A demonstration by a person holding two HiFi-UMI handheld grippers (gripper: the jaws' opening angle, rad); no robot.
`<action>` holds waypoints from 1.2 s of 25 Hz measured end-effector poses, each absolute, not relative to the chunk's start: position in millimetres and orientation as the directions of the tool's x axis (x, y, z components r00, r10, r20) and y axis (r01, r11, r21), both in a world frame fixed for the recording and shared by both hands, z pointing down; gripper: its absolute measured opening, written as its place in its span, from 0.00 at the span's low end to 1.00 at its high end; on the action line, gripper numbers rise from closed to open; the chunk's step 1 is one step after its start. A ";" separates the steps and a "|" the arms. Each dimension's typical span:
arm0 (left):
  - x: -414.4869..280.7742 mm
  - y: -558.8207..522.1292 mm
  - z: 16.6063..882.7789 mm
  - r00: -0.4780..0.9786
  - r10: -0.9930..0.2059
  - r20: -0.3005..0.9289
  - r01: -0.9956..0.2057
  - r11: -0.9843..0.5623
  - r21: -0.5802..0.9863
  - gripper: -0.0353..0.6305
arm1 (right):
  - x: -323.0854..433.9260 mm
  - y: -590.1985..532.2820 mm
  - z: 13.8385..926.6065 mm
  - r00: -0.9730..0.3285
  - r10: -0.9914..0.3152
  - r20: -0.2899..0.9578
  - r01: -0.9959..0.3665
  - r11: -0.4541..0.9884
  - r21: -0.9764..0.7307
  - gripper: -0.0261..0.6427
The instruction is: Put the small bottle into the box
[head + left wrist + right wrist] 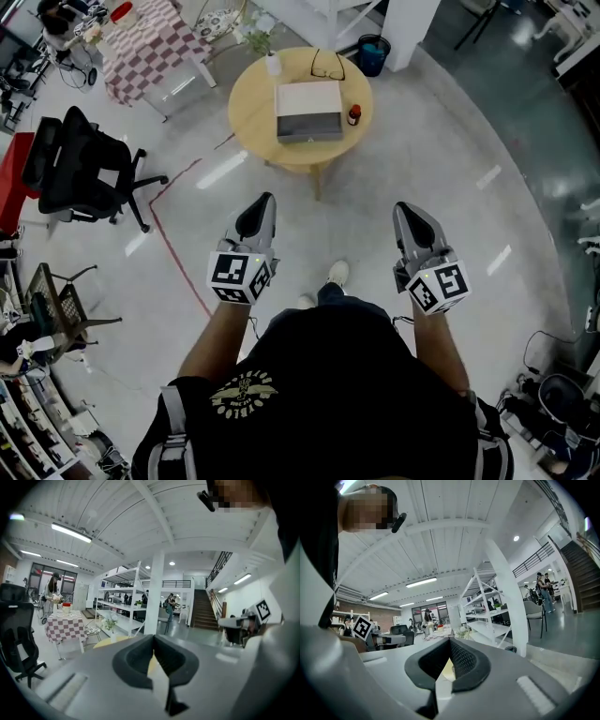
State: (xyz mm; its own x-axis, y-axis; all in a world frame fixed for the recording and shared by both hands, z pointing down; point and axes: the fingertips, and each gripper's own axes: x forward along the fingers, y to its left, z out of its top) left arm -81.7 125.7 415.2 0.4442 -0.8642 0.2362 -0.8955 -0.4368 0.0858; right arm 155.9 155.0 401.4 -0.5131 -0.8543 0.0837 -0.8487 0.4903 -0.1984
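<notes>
Ahead of me in the head view stands a round wooden table (251,112). On it lies a flat box (308,111) with a pale lid and a grey front. The small dark bottle (353,114) with a red cap stands upright just right of the box. My left gripper (258,204) and right gripper (409,214) hang over the floor well short of the table, both pointing toward it. Both are shut with nothing between the jaws. In the left gripper view (153,639) and the right gripper view (450,641) the pads meet, and a sliver of the yellow table top (104,641) shows beyond.
A white vase with a plant (272,62) and a pair of glasses (327,66) sit at the table's far side. A black office chair (80,164) stands left, a checked-cloth table (155,42) far left, a blue bin (373,52) behind. A red floor line (178,244) runs left.
</notes>
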 end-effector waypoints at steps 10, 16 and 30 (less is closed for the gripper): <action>-53.3 79.2 391.7 0.409 -0.888 0.209 -0.911 -0.410 0.042 0.05 | 200.7 101.4 391.8 -0.514 -0.857 0.041 -0.842 0.495 -0.215 0.05; -58.3 70.4 391.6 0.350 -0.915 0.202 -0.936 -0.348 0.044 0.05 | 200.5 78.6 389.3 -0.557 -0.830 0.034 -0.817 0.539 -0.206 0.05; -81.0 40.1 420.9 0.347 -0.902 0.259 -0.938 -0.337 0.082 0.05 | 173.1 51.5 409.8 -0.568 -0.819 0.075 -0.810 0.541 -0.228 0.05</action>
